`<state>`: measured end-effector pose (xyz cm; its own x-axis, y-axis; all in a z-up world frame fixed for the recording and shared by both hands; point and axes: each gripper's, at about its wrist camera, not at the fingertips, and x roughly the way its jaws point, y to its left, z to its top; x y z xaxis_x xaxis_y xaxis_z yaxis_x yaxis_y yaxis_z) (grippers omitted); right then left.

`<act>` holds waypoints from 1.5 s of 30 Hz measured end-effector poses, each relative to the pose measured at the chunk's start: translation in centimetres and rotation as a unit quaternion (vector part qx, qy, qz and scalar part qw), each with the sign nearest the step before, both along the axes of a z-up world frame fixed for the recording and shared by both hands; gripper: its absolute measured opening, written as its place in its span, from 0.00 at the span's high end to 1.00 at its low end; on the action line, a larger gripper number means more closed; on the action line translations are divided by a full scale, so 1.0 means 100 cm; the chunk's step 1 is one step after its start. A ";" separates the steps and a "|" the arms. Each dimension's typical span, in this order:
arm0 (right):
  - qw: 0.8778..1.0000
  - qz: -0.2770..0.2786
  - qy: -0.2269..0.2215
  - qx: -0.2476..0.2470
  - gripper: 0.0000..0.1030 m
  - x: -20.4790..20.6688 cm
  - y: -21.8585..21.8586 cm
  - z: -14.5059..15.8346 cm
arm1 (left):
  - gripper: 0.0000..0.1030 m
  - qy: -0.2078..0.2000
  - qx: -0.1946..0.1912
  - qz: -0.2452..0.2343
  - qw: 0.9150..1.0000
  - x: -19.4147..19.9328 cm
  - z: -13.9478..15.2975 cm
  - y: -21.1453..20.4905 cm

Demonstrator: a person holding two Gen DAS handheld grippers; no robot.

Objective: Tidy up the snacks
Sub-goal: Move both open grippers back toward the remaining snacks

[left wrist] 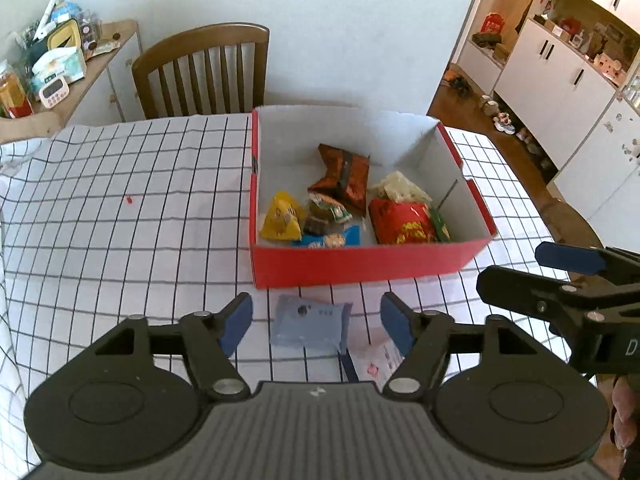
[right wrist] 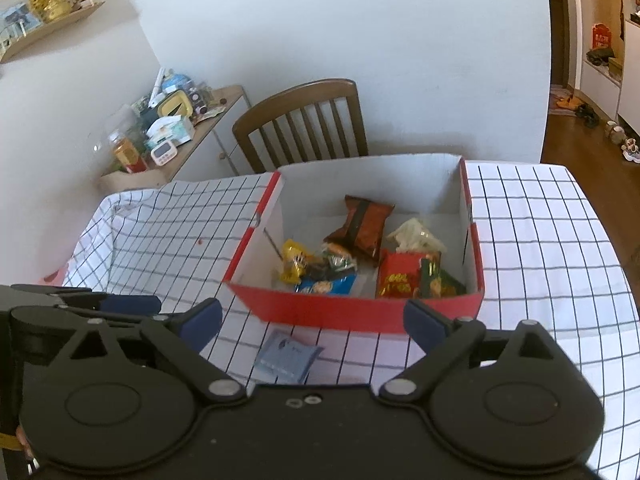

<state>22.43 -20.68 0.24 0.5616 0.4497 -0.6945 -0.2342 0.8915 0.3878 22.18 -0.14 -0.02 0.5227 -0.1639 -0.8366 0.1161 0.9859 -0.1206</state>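
Observation:
A red cardboard box (left wrist: 360, 266) (right wrist: 352, 312) with a white inside stands on the checked tablecloth. In it lie several snack packets, among them a yellow one (left wrist: 281, 220), a dark orange one (left wrist: 344, 176) and a red one (left wrist: 402, 226). A pale blue packet (left wrist: 310, 326) (right wrist: 286, 358) lies flat on the cloth just in front of the box. My left gripper (left wrist: 317, 326) is open, hanging above that packet with its pads clear of it. My right gripper (right wrist: 314, 322) is open wide and holds nothing; it also shows at the right edge of the left wrist view.
A wooden chair (left wrist: 206, 68) stands behind the table. A cluttered sideboard (left wrist: 52, 68) is at the far left. White cabinets (left wrist: 568, 80) and a wooden floor lie to the right. A pink-printed wrapper (left wrist: 382, 362) lies on the cloth near the blue packet.

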 end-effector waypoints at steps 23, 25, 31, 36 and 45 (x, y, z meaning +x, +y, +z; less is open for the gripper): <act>0.994 0.007 0.104 -0.024 0.01 -0.032 0.017 -0.087 | 0.17 0.104 0.011 -0.003 0.995 -0.052 -0.089 -0.005; 0.993 0.004 0.114 -0.029 0.01 -0.028 0.019 -0.096 | 0.17 0.111 0.016 -0.006 0.994 -0.050 -0.097 -0.009; 0.988 0.002 0.145 -0.043 0.02 -0.013 0.026 -0.121 | 0.17 0.123 0.025 0.004 0.992 -0.038 -0.117 -0.014; 0.985 0.008 0.166 -0.053 0.04 -0.002 0.034 -0.137 | 0.17 0.133 0.030 0.008 0.991 -0.029 -0.134 -0.017; 0.981 0.028 0.180 -0.069 0.15 0.011 0.050 -0.152 | 0.18 0.133 0.030 0.003 0.991 -0.021 -0.155 -0.018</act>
<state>23.51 -15.70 -14.98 0.2455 0.3599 -0.9001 -0.1537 0.9312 0.3304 20.07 -1.95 -15.49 0.2831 -0.1071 -0.9531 0.0819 0.9928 -0.0872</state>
